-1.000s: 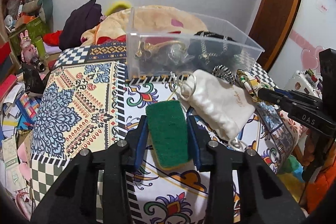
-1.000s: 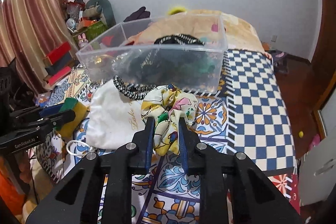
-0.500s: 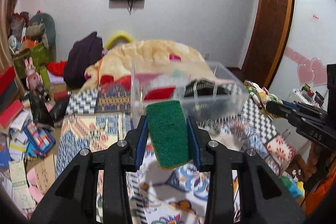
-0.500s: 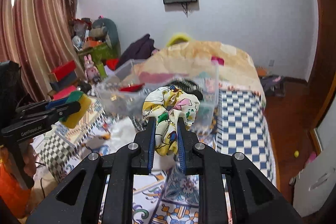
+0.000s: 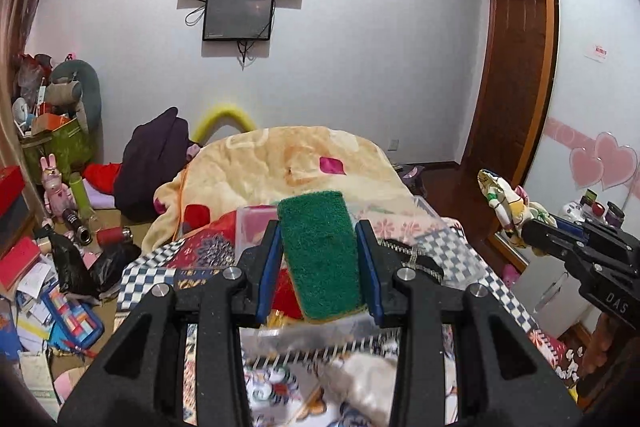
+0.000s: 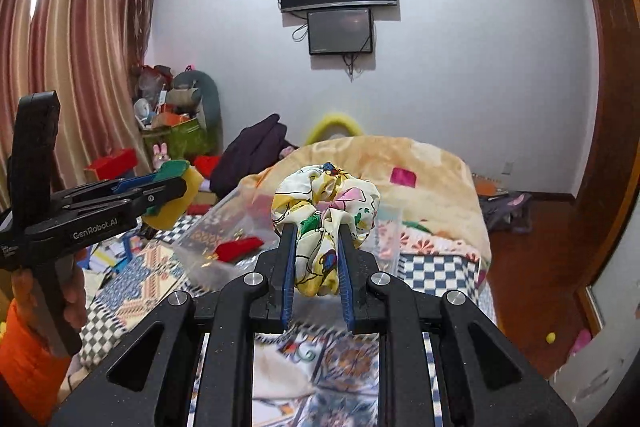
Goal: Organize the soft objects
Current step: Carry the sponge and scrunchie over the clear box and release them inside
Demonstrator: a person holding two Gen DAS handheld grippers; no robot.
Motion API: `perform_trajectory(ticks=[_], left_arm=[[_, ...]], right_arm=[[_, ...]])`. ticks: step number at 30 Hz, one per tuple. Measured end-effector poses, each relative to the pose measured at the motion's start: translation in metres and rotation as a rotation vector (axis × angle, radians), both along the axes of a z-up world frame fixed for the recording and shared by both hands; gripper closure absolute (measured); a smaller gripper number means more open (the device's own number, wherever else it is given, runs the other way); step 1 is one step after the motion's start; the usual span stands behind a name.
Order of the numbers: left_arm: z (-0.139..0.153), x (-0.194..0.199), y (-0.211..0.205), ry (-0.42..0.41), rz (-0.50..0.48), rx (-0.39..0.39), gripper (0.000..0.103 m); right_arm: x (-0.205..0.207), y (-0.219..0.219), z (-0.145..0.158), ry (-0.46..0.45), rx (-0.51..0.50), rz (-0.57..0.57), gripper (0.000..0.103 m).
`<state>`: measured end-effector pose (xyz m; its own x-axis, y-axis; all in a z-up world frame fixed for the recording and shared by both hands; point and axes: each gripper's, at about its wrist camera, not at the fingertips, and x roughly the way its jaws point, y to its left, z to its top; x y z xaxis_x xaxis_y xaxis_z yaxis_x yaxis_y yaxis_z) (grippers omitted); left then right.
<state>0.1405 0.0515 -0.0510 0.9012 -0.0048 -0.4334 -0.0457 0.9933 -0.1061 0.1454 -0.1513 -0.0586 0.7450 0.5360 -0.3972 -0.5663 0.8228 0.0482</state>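
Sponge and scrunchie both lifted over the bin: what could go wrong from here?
1. The scrunchie is pinched only at its lower folds by the right gripper; it may slip out short of the bin.
2. The left gripper with the sponge sits close beside the right; heading for one bin, they could collide.

sponge: green, yellow | scrunchie: floral cream | blanket: peach
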Motion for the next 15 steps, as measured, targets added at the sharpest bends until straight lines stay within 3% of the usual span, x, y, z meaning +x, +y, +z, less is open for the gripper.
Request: perform_trajectory(ticks=[5, 15], left_arm=[[-0.008, 0.031, -0.001, 0.038, -0.003, -0.028, 0.067], [-0.045, 0.079, -0.001, 0.160, 0.008, -0.048, 0.067]], right_arm=[[0.021, 0.006, -0.002, 0.008, 0.005, -0.019, 0.086], [0.053, 0.023, -0.033, 0.112, -0.025, -0.039, 0.086]])
